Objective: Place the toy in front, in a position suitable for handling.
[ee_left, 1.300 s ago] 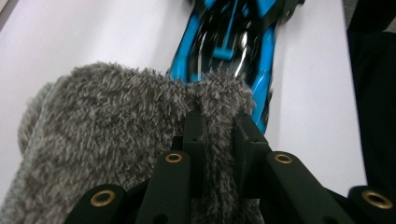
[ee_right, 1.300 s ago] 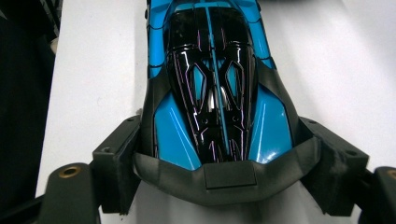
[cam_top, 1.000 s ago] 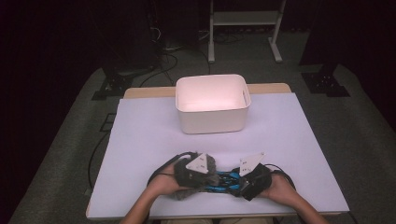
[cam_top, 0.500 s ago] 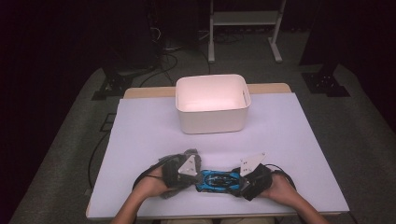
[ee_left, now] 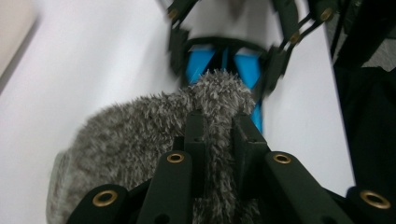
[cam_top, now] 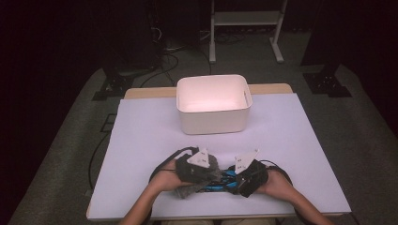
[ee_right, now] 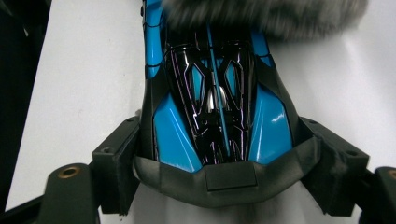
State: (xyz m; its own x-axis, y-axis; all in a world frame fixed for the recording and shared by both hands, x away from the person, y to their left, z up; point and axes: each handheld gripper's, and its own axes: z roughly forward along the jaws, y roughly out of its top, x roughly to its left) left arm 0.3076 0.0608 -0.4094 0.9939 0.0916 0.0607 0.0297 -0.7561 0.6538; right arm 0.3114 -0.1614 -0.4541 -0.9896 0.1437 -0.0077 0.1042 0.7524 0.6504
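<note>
Near bench front edge, centre. My left gripper (ee_left: 217,135): fingers clamped on the grey fuzzy cloth (ee_left: 140,140). My right gripper (ee_right: 219,154): fingers gripping the blue toy car (ee_right: 215,93) across its tail. Car's long axis runs from right fingers toward left; cloth touches its far end.

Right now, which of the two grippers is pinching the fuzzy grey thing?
The left gripper: its fingers are shut tight on the fuzzy grey cloth. The right gripper holds the blue toy car instead, fingers wide around its sides.
</note>
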